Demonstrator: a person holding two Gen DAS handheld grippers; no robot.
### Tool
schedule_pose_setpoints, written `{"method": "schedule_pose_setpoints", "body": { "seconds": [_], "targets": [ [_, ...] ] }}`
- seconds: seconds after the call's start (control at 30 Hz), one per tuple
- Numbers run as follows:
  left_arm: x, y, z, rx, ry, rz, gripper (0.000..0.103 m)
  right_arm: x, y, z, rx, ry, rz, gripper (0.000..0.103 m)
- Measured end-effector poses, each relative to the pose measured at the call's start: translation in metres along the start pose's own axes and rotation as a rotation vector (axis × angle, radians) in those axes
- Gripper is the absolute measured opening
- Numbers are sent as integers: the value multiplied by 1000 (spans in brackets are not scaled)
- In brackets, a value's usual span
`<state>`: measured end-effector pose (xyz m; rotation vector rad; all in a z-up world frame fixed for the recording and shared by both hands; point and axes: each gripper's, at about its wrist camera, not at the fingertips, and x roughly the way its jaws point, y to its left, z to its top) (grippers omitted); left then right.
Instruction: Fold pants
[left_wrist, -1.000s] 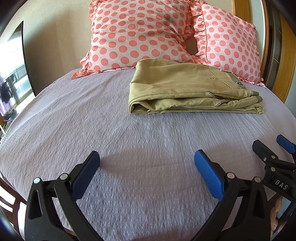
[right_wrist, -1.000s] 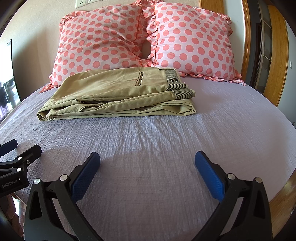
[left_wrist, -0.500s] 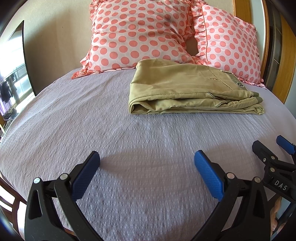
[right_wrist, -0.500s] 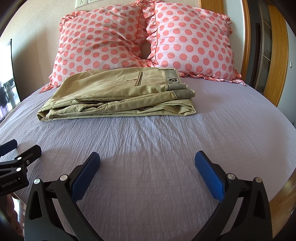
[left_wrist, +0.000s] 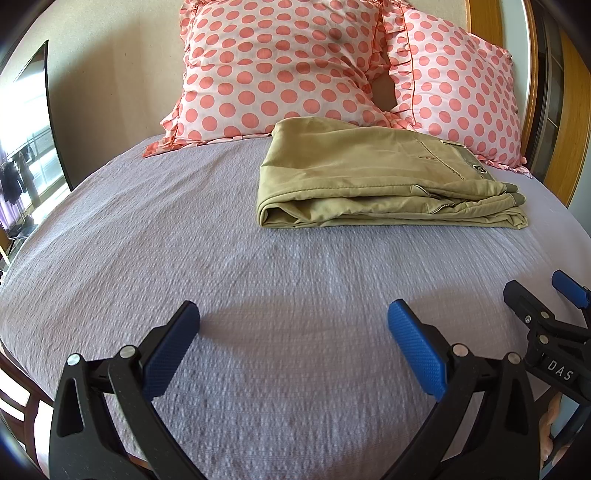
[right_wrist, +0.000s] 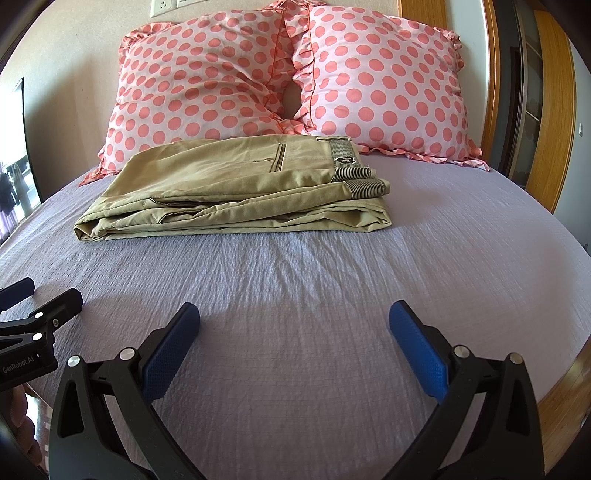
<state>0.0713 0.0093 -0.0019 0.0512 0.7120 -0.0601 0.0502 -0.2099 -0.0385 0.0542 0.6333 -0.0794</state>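
The khaki pants (left_wrist: 376, 181) lie folded in a flat stack on the lilac bedspread (left_wrist: 192, 243), just in front of the pillows; they also show in the right wrist view (right_wrist: 240, 188), waistband to the right. My left gripper (left_wrist: 293, 334) is open and empty, hovering low over the bedspread well short of the pants. My right gripper (right_wrist: 294, 334) is open and empty too, at about the same distance. Each gripper shows at the edge of the other's view.
Two pink polka-dot pillows (right_wrist: 207, 77) (right_wrist: 384, 81) lean on the wall behind the pants. A wooden headboard frame (right_wrist: 550, 110) runs along the right. A window (left_wrist: 22, 147) is at the left. The bed's edge drops off at both sides.
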Motion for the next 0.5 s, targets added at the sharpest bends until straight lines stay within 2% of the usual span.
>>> {"method": "schedule_pose_setpoints", "body": {
  "seconds": [0.5],
  "targets": [
    [-1,-1,-1,6,-6,-3,101,0,0,0,0,-1,0,102]
  ]
}}
